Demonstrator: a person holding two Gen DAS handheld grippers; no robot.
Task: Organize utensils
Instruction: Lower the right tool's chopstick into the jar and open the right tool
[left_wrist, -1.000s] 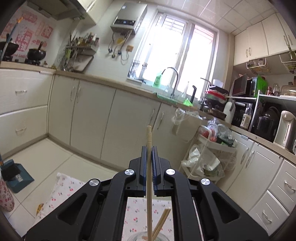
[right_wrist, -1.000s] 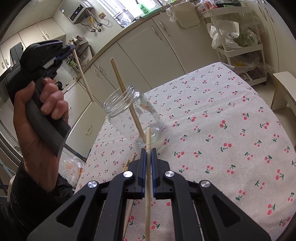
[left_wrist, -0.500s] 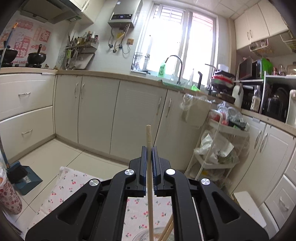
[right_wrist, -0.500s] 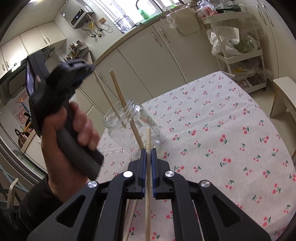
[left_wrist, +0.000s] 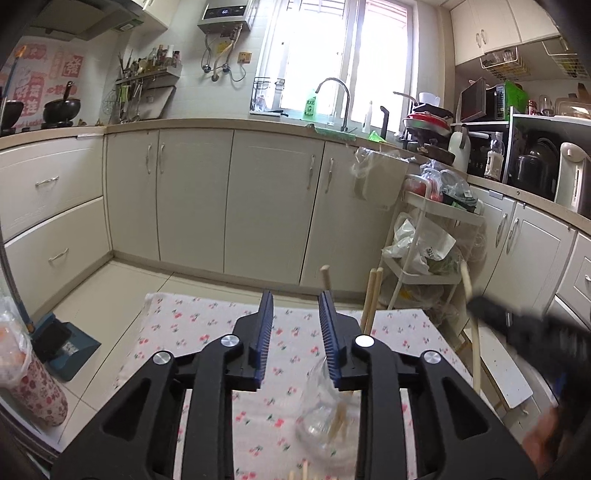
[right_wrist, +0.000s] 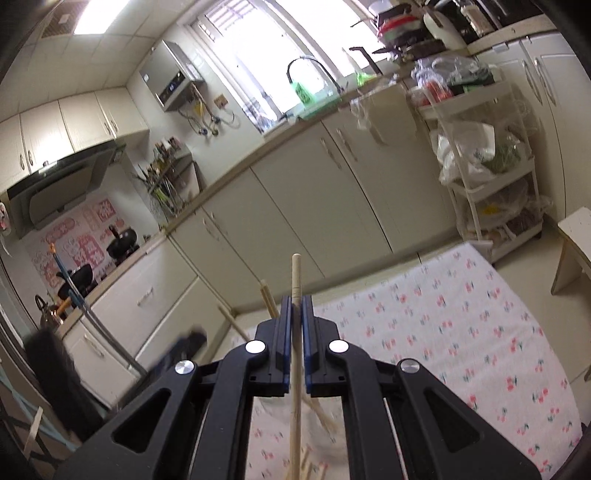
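Note:
My left gripper (left_wrist: 297, 314) hangs over the cherry-print tablecloth (left_wrist: 177, 325) with its jaws opening and nothing pressed between the pads. A wooden chopstick (left_wrist: 325, 276) stands free by the right finger, its lower end in the clear glass jar (left_wrist: 325, 421) below. Two more chopsticks (left_wrist: 372, 295) lean in the jar. My right gripper (right_wrist: 295, 301) is shut on another chopstick (right_wrist: 295, 273), held upright above the blurred jar (right_wrist: 328, 413). From the left wrist it shows as a dark blur (left_wrist: 517, 332) at the right.
Loose chopsticks (right_wrist: 308, 461) lie on the cloth near the jar. A white trolley (left_wrist: 424, 254) with bags stands past the table's far right corner, a white stool (right_wrist: 576, 240) beside it. A blue dustpan (left_wrist: 62, 347) and a floral-wrapped container (left_wrist: 33, 391) are at the left.
The left gripper dipped and let go of its chopstick, which now stands in the jar. The right gripper rose with its chopstick and tilted up toward the cabinets.

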